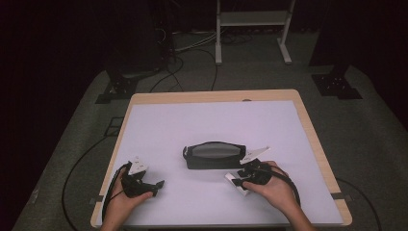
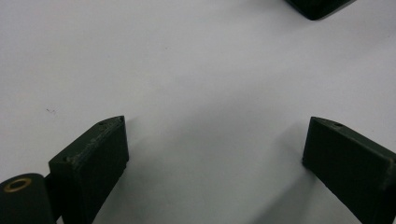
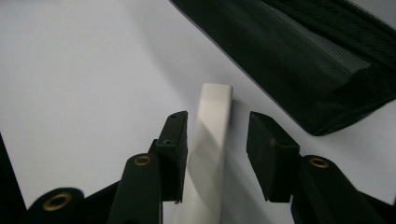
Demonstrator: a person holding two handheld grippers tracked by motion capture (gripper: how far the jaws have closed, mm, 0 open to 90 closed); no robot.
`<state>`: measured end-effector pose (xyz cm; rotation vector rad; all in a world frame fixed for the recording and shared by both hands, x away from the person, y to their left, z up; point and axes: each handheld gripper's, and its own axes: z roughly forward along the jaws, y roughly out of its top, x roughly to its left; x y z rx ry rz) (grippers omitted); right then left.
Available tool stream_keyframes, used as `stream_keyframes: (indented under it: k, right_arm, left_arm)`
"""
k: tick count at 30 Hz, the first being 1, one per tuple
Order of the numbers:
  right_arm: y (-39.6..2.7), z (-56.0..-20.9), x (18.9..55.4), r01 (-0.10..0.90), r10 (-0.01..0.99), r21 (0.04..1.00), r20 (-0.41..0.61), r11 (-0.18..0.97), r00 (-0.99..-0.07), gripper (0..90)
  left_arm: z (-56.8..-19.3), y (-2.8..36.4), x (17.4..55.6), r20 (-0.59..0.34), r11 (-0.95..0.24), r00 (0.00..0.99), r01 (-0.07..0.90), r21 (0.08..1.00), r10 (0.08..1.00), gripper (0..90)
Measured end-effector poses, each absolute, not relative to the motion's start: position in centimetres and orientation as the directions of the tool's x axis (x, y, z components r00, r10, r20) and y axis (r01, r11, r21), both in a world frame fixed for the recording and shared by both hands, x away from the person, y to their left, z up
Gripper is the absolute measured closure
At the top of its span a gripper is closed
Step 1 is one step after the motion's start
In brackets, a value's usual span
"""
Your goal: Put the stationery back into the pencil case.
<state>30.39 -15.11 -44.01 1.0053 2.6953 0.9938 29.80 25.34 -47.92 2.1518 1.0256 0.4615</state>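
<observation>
A black mesh pouch (image 1: 214, 155) lies flat at the middle of the white table top (image 1: 192, 120). A short white bar (image 1: 239, 184) rests on the table just in front of the pouch's right end. My right gripper (image 1: 244, 179) points down at the bar. In the right gripper view its jaws straddle the white bar (image 3: 212, 140): one pad sits against it, the other stands a little apart. The pouch (image 3: 299, 56) lies just beyond. My left gripper (image 1: 156, 187) rests at the front left, wide open over bare table (image 2: 217, 122); a pouch corner (image 2: 317, 7) peeks in at the top.
The table has a wooden rim (image 1: 312, 139) and sits on grey carpet. Behind it stand a white metal frame (image 1: 252, 19) and black stand bases (image 1: 120, 89), with cables (image 1: 192, 53) across the floor. A cable (image 1: 72, 173) trails left off the table.
</observation>
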Motion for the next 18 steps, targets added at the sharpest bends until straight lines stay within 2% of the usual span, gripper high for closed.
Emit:
stream_keyframes:
  k: [18]
  right_arm:
    - [-13.0,-45.7,31.2,0.551,0.616,0.573,0.100,0.606,-0.782,62.8]
  left_arm:
    - [-47.9,25.3,29.8,0.019,-0.443,0.623,0.534,0.721,0.782,6.2]
